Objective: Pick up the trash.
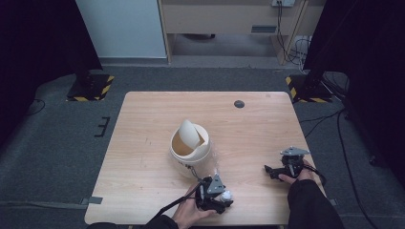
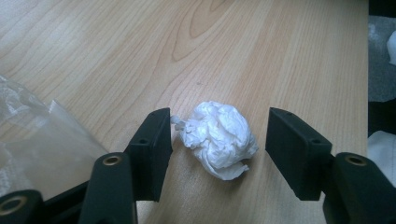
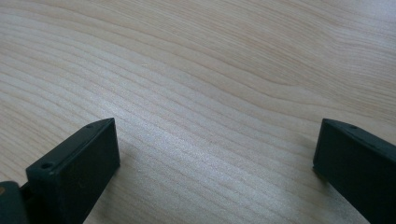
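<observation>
A crumpled white paper ball [image 2: 219, 137] lies on the wooden table [image 1: 258, 129] near its front edge; the high view shows the ball [image 1: 226, 195] just right of my left hand. My left gripper [image 2: 217, 140] stands open around it, one jaw on each side, neither jaw pressing it. A cream swing-lid bin [image 1: 190, 145] stands mid-table behind that gripper [image 1: 222, 198], its lid [image 1: 189, 134] tipped open. My right gripper [image 1: 271, 171] rests low at the table's right front. It is open [image 3: 215, 154] over bare wood.
A clear plastic bag edge [image 2: 37, 144] lies left of my left gripper's jaw, beside the bin. A small dark round cap [image 1: 239, 104] sits in the tabletop at the back. Grey carpet [image 1: 52, 143] surrounds the table, and white scraps [image 2: 383, 149] lie past its front edge.
</observation>
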A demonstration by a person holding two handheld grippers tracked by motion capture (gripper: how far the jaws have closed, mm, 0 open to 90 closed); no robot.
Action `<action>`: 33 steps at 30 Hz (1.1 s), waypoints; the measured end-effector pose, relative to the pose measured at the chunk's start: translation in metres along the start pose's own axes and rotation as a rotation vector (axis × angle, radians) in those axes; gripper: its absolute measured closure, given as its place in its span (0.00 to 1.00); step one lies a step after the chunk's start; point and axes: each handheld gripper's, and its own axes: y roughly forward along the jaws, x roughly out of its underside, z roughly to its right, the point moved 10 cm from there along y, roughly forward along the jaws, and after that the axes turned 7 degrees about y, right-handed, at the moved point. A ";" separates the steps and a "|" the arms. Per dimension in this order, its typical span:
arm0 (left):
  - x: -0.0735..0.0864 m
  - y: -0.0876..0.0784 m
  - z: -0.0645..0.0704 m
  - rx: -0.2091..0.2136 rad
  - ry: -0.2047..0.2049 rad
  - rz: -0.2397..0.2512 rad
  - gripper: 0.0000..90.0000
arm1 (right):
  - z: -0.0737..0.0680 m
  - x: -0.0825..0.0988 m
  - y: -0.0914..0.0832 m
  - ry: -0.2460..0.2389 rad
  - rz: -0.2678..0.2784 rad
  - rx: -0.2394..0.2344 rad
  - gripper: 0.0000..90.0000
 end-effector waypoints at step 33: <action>-0.010 -0.044 -0.009 -0.010 -0.031 0.055 0.71 | 0.000 0.000 0.000 0.003 0.002 -0.001 0.01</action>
